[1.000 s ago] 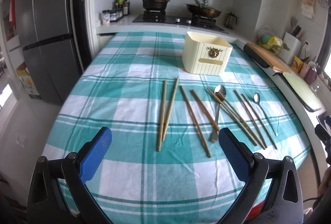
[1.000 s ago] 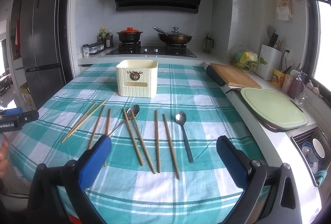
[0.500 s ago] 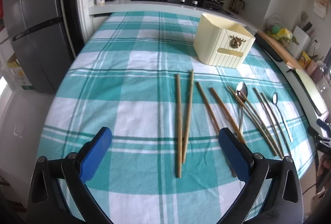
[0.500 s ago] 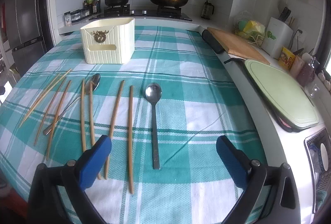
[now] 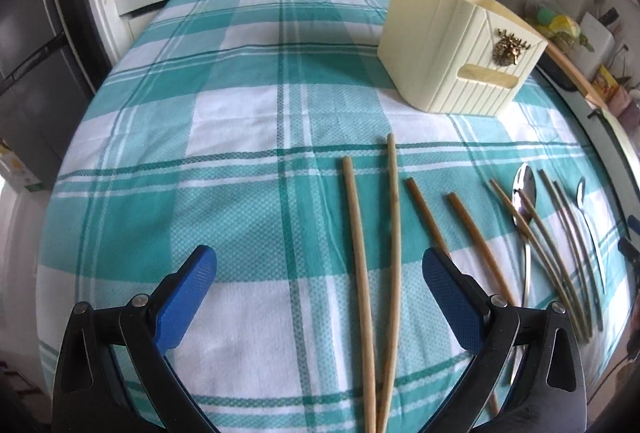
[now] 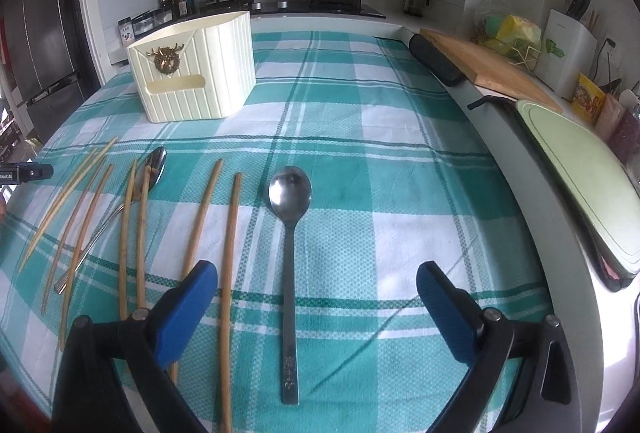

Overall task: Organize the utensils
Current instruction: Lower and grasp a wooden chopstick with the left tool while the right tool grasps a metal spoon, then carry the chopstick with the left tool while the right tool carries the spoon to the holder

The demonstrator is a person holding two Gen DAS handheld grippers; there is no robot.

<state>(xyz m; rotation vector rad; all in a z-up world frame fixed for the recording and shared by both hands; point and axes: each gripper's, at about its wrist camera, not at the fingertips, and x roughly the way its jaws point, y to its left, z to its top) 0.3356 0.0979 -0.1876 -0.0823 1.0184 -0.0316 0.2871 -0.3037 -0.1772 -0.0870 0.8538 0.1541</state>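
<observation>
Now lower and closer: left gripper (image 5: 316,297) wide over 2 light, stiff chopsticks (image 5: 374,273); right gripper (image 6: 316,307) wide, straddling slick steel spoon (image 6: 290,245) handle, best pinched mid-shaft.

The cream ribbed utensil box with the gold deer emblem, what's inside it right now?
The inside of the cream ribbed plastic utensil box is hidden: both wrist views show only its outer walls and top rim. Nothing sticks up above the rim. The wooden chopsticks and metal spoons lie on the checked tablecloth.
</observation>
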